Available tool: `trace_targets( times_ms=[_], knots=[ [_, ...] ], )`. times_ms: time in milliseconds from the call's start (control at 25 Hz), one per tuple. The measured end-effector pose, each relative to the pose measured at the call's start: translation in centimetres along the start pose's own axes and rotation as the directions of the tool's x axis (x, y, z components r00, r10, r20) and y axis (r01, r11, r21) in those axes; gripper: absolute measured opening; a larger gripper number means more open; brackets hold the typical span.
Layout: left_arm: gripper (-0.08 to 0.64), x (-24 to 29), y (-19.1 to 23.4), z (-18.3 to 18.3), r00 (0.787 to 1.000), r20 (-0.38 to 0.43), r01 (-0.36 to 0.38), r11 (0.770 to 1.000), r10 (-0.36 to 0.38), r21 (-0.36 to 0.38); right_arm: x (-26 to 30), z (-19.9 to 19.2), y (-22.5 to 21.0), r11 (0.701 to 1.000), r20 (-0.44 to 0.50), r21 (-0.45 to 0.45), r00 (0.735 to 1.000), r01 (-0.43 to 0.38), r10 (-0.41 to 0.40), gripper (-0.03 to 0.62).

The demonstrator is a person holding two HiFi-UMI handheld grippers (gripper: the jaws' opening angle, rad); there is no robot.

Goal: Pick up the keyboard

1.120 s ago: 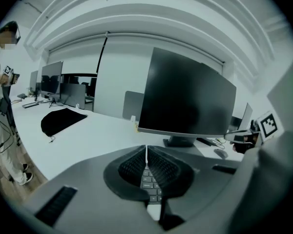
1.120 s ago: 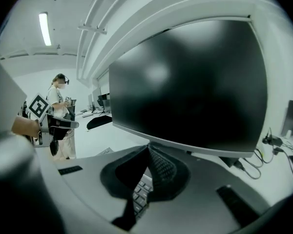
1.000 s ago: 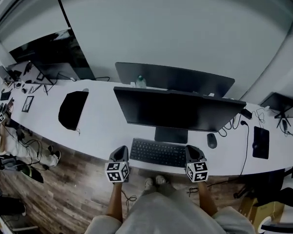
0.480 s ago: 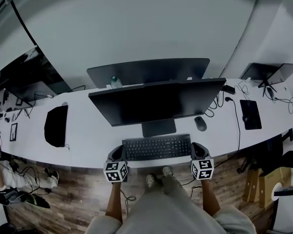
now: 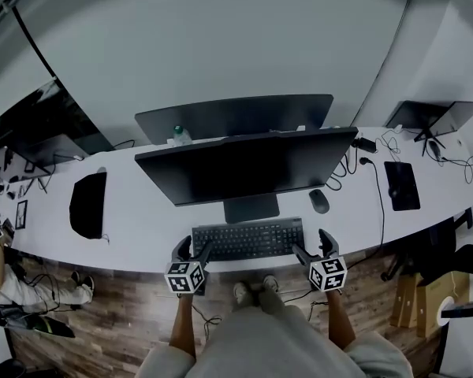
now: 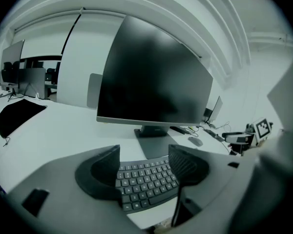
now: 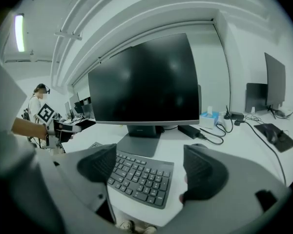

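Head view: the keyboard (image 5: pixel 248 239) lies on the white desk (image 5: pixel 142 219) near its front edge, at 6 o'clock from the monitor (image 5: pixel 244 168); its long axis runs 9 to 3 o'clock; a mouse (image 5: pixel 318 201) sits at about 2 o'clock from it, apart. The left gripper (image 5: pixel 194 250) is at the keyboard's 9 o'clock end and the right gripper (image 5: pixel 313 246) at its 3 o'clock end, each about equally near its own end, so I judge this a two-ended lift; both pairs of jaws have just been opening and stand wide, holding nothing.

Left gripper view: the left gripper (image 6: pixel 142 155) points toward 12 o'clock at the monitor (image 6: pixel 151 77); the keyboard (image 6: pixel 146 182) shows in the gap between the spread jaws, its near left corner lowest, its length running away toward 2 o'clock; the pads stand either side of it and I see no contact; the mouse (image 6: pixel 195 141) lies beyond, at 2 o'clock.

Right gripper view: the right gripper (image 7: pixel 149 152) is likewise spread and empty; the keyboard (image 7: pixel 139 177) lies between the jaws, closer to the left one, its right short edge nearest and its length running off toward 10 o'clock; bare desk separates that edge from the right jaw. The only container in sight is a tissue box (image 7: pixel 208 117) at 1 o'clock, well apart, with something white showing at its top; it plays no part here.
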State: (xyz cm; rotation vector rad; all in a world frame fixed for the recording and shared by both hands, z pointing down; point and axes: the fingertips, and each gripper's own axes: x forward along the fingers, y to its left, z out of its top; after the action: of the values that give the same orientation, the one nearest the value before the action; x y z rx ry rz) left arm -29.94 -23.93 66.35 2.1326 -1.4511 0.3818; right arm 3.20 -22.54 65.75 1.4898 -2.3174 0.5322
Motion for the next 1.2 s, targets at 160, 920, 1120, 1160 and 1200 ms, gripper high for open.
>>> trace_targets(
  times_ms=[160, 920, 1120, 1160, 1200],
  knots=[
    [0.313, -0.2, -0.1, -1.0, 1.000, -0.030, -0.009, 1.000, 0.009, 0.005, 0.7, -0.6, -0.7, 1.000, -0.019, -0.007, 1.000, -0.001, 0.001, 0.451],
    [0.314, 3.2, 3.6, -4.3, 0.990, -0.127, -0.064, 0.996, 0.056, -0.065, 5.0, -4.6, -1.8, 0.997, -0.142, 0.074, 0.990, -0.006, 0.017, 0.451],
    [0.313, 4.8, 5.2, -6.4, 0.982, -0.173, -0.087, 0.992, 0.070, -0.095, 6.8, -6.6, -2.1, 0.995, -0.191, 0.101, 0.981, -0.010, 0.030, 0.451],
    [0.314, 5.1, 5.4, -6.8, 0.980, -0.185, -0.089, 0.991, 0.071, -0.096, 7.1, -7.1, -2.2, 0.994, -0.203, 0.109, 0.979, -0.010, 0.032, 0.450],
    [0.314, 5.4, 5.5, -7.1, 0.978, -0.196, -0.089, 0.992, 0.069, -0.094, 7.5, -7.6, -2.4, 0.993, -0.213, 0.116, 0.977, -0.009, 0.034, 0.449]
  ],
)
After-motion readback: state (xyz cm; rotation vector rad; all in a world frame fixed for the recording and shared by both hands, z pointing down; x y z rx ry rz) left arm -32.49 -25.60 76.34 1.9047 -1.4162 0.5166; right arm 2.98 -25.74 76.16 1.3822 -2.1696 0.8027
